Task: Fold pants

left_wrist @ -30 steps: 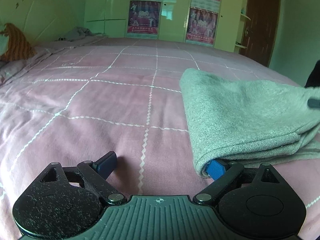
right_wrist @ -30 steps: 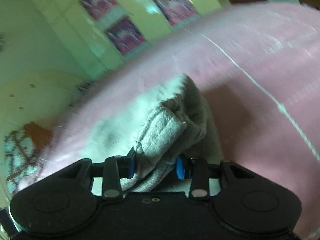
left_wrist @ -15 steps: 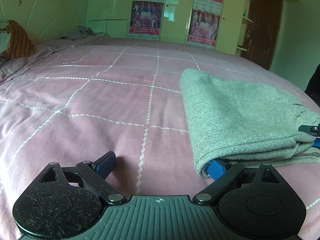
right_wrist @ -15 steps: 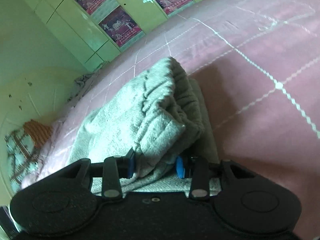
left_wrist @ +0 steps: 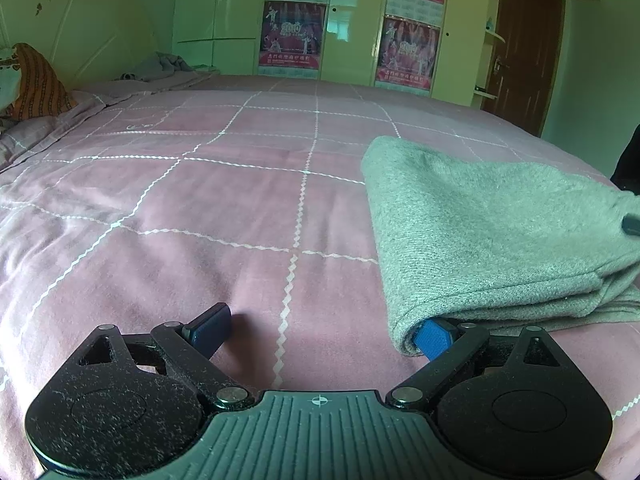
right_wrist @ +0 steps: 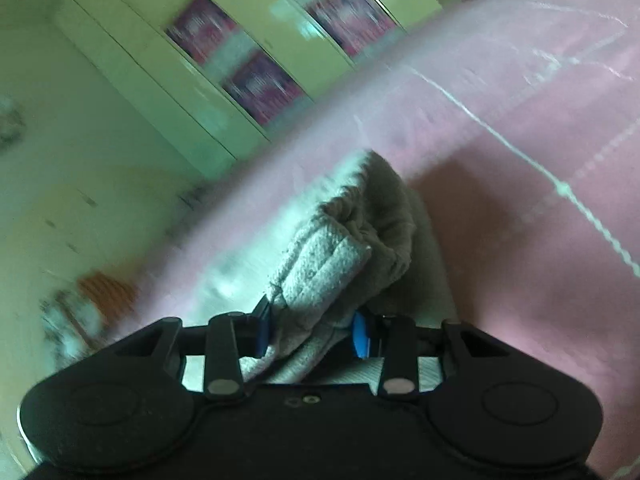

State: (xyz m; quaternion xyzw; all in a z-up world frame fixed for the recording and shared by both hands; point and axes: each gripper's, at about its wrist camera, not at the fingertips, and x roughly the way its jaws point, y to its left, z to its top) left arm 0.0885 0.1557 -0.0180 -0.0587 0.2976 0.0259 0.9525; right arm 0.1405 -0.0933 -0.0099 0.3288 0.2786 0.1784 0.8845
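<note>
The grey pants (left_wrist: 492, 232) lie folded in layers on the pink bedspread (left_wrist: 200, 208), at the right of the left wrist view. My left gripper (left_wrist: 320, 330) is wide open low over the bed; its right fingertip (left_wrist: 434, 338) is tucked under the pants' near corner, its left fingertip (left_wrist: 210, 326) rests on bare bedspread. In the blurred right wrist view, my right gripper (right_wrist: 312, 332) is shut on a bunched end of the pants (right_wrist: 340, 256), lifted off the bed. A dark bit of the right gripper shows at the pants' far right edge (left_wrist: 631, 225).
The pink checked bedspread (right_wrist: 520, 240) stretches far to the left and back. An orange striped pillow (left_wrist: 38, 80) and a grey cloth heap (left_wrist: 160, 66) lie at the far left. Green wardrobes with posters (left_wrist: 292, 36) and a brown door (left_wrist: 524, 48) stand behind.
My right gripper has lifted and tilted with the pants' end still in it, raising that end off the bed again. My left gripper has stayed in place, open.
</note>
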